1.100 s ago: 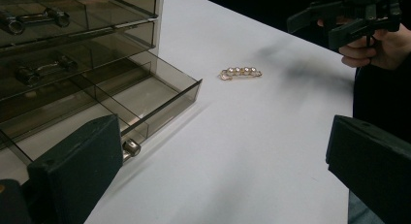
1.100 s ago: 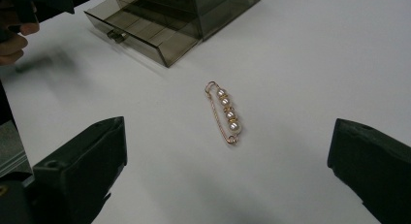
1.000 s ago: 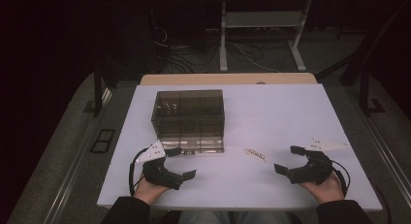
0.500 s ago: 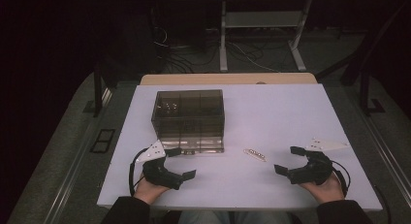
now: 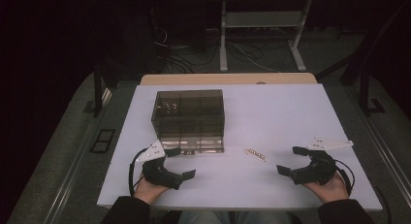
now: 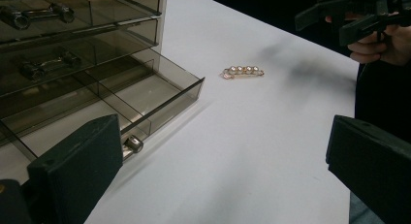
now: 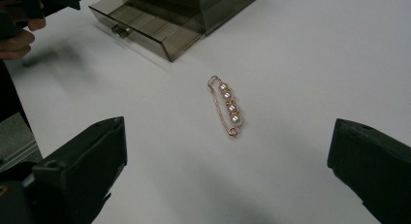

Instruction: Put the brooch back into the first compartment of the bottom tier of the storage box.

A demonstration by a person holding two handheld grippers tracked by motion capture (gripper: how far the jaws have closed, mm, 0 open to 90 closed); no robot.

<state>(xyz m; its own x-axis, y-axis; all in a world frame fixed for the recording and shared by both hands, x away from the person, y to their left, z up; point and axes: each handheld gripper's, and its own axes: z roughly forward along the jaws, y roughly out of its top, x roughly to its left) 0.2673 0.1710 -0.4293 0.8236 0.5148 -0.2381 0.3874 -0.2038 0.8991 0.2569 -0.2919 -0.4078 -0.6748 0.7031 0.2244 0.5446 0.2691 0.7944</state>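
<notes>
A pearl brooch pin point(image 7: 227, 107) lies bare on the white table point(image 5: 291, 112), just right of a smoked-plastic drawer cabinet point(image 5: 189, 118) whose bottom drawer point(image 6: 145, 95) stands pulled out and looks empty. The left gripper point(image 5: 175, 162) and right gripper point(image 5: 292, 160) both rest low near the table's front edge, jaws spread wide, holding nothing, well apart from the pin. Judged from this, the drawer is ready but picking up and stowing the pin are not yet begun.
</notes>
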